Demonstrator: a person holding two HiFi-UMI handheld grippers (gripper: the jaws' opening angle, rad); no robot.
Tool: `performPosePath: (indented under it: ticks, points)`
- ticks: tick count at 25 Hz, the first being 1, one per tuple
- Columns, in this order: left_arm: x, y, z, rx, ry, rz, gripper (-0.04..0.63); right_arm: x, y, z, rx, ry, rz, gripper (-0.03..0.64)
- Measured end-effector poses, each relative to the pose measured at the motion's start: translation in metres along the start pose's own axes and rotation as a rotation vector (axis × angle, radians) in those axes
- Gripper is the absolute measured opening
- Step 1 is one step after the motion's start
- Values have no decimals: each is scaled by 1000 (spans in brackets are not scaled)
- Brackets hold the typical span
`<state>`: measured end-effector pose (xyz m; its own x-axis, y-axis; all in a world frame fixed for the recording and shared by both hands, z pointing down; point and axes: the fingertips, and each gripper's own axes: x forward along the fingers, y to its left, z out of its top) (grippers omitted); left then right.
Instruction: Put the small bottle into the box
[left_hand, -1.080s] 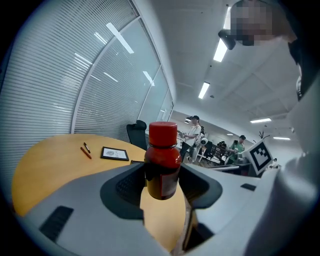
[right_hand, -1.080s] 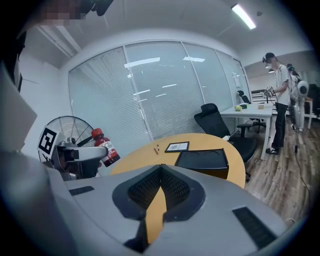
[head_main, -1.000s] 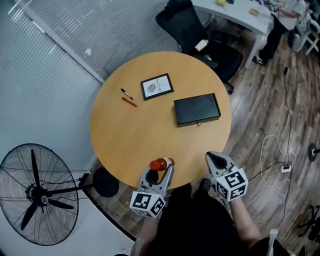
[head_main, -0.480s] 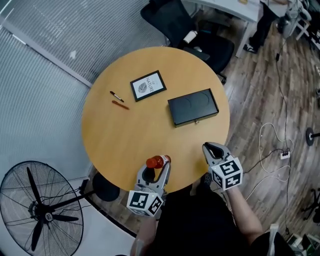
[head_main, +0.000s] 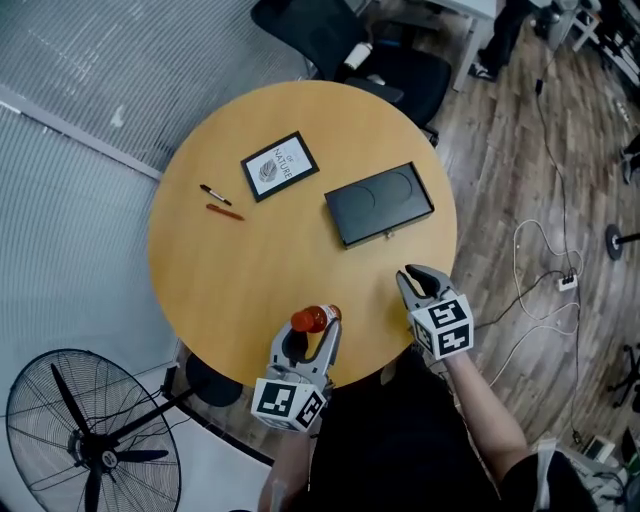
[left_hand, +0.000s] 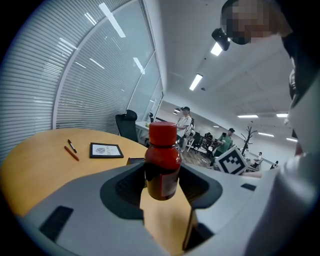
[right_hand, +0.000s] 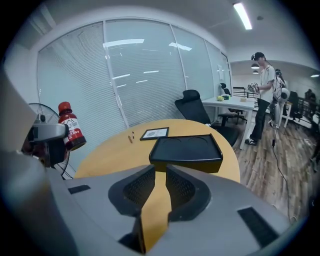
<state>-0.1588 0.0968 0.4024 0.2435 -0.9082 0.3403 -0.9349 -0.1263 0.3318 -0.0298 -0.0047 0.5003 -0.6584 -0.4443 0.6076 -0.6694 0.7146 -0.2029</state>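
The small bottle (head_main: 316, 319), dark red with a red cap, is held upright over the table's near edge, and my left gripper (head_main: 312, 335) is shut on it. In the left gripper view the bottle (left_hand: 162, 162) stands between the pads of the left gripper (left_hand: 162, 176). The black box (head_main: 379, 204) lies flat on the round wooden table (head_main: 250, 260) with its lid down. My right gripper (head_main: 418, 280) hovers at the table's near right edge, short of the box (right_hand: 186, 147). The right gripper's (right_hand: 156, 187) jaws have just been opening; nothing is between them.
A framed picture (head_main: 279, 166), a black pen (head_main: 215, 195) and an orange pen (head_main: 225, 212) lie on the table's far left. A floor fan (head_main: 90, 450) stands at lower left, an office chair (head_main: 340, 35) beyond the table. Cables run over the floor at right.
My right gripper has moved forward over the table's edge towards the box, and its jaws have parted. The left gripper has edged forward with the bottle in it.
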Motion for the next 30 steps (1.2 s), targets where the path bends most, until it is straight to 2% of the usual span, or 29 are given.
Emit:
performPosePath:
  ticks: [11, 18, 30]
  points:
    - [5, 14, 3, 16, 23, -48, 207, 40, -25, -16, 33, 11, -131, 107]
    - [4, 17, -10, 11, 77, -79, 207, 68, -41, -30, 55, 24, -189, 125]
    - [9, 7, -19, 7, 101, -73, 207, 108, -61, -43, 83, 26, -204, 148]
